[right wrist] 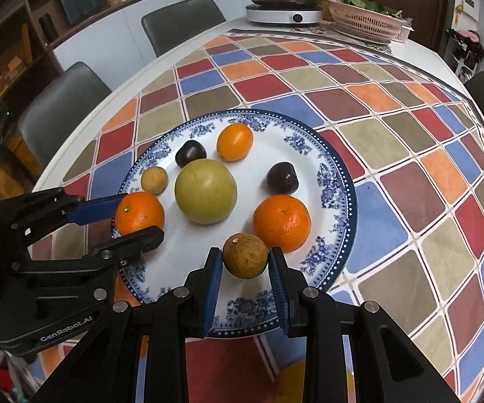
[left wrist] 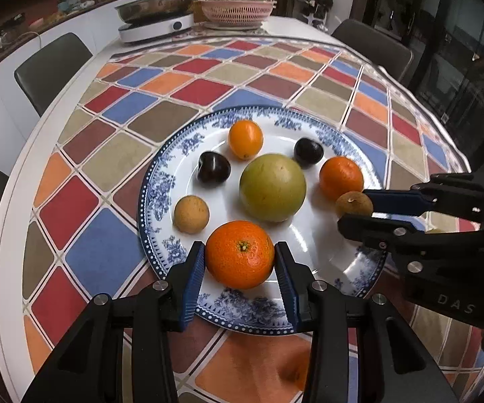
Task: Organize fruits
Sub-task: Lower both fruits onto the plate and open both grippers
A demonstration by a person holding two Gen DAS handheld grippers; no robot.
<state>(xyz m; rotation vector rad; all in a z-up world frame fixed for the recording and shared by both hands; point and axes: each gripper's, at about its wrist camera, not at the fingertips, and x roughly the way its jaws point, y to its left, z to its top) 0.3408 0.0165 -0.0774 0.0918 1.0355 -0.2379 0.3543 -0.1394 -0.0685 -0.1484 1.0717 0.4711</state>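
Observation:
A blue-and-white plate [left wrist: 161, 194] [right wrist: 336, 181] holds a green-yellow fruit [left wrist: 272, 188] [right wrist: 205, 190], two dark plums [left wrist: 213, 167] [left wrist: 308, 153], a small oval orange [left wrist: 245, 139] [right wrist: 234, 142], a second orange [left wrist: 341, 178] [right wrist: 281, 223] and a tan longan [left wrist: 191, 214] [right wrist: 154, 180]. My left gripper [left wrist: 240, 262] [right wrist: 131, 218] is shut on an orange [left wrist: 240, 254] [right wrist: 140, 213] at the plate's near edge. My right gripper [right wrist: 245, 263] [left wrist: 359, 208] is shut on a brown longan [right wrist: 245, 255] [left wrist: 354, 203] on the plate.
The plate sits on a checkered tablecloth [left wrist: 188, 84]. An induction cooker with a metal pan [left wrist: 156, 16] [right wrist: 284, 3] and a pink basket of greens [left wrist: 237, 8] [right wrist: 366, 16] stand at the far end. Grey chairs [left wrist: 52, 67] [right wrist: 181, 21] line the table.

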